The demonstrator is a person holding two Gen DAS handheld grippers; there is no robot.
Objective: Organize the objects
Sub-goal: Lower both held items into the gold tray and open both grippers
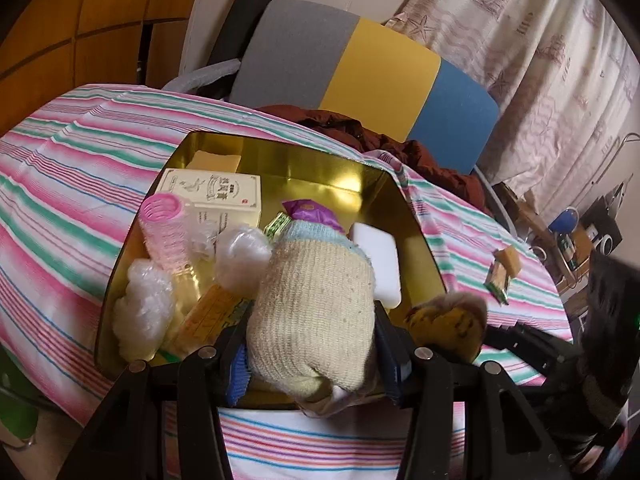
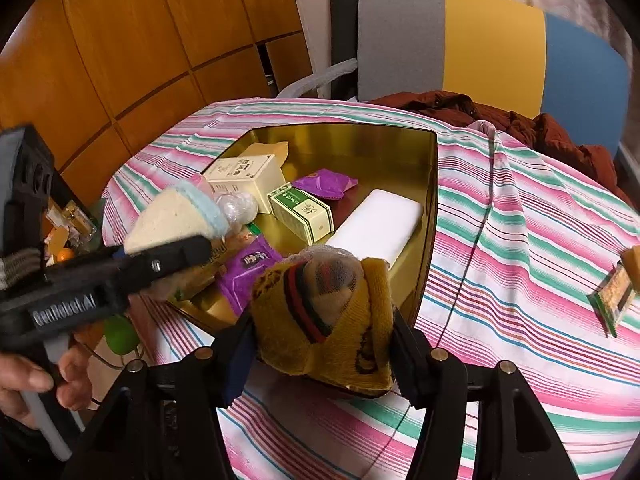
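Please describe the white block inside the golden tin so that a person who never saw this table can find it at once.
Find the open golden tin on the striped tablecloth. Against its right wall, beside the green-and-white carton, lies the white block. It is the only plain white, flat bar with rounded corners and no print; its neighbours are printed cartons or coloured wrappers.

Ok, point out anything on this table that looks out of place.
Two small items, a tan block and a green-edged packet, lie loose on the striped cloth, well right of the gold tin that holds everything else. The cream sock and yellow sock are still gripped, not yet in the tin.
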